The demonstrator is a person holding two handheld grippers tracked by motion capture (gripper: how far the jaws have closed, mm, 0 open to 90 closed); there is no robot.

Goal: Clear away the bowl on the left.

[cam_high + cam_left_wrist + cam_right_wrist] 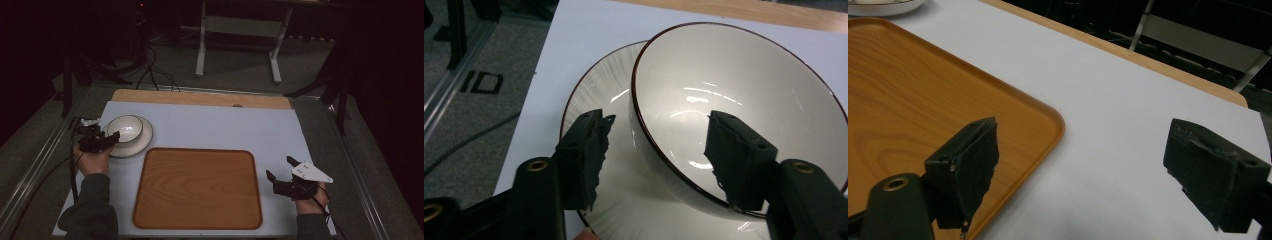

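Note:
A white bowl (125, 127) with a dark rim sits on a white plate (144, 142) at the mat's left side. My left gripper (100, 130) reaches it from the left. In the left gripper view the bowl (744, 75) leans on the plate (599, 90), and my left gripper (659, 120) straddles the bowl's near wall: one jaw outside above the plate, the other inside the bowl, with a gap still showing at the outer pad. My right gripper (280, 167) stands open over the bare mat, right of the wooden tray (197, 187); nothing lies between its jaws (1083, 127).
The tray (908, 90) lies flat and bare in the middle of the pale mat (225, 125). A wooden table edge (200, 97) runs along the back. Metal rails border the table, cables trail on the floor at the left, and a desk frame (240, 45) stands beyond.

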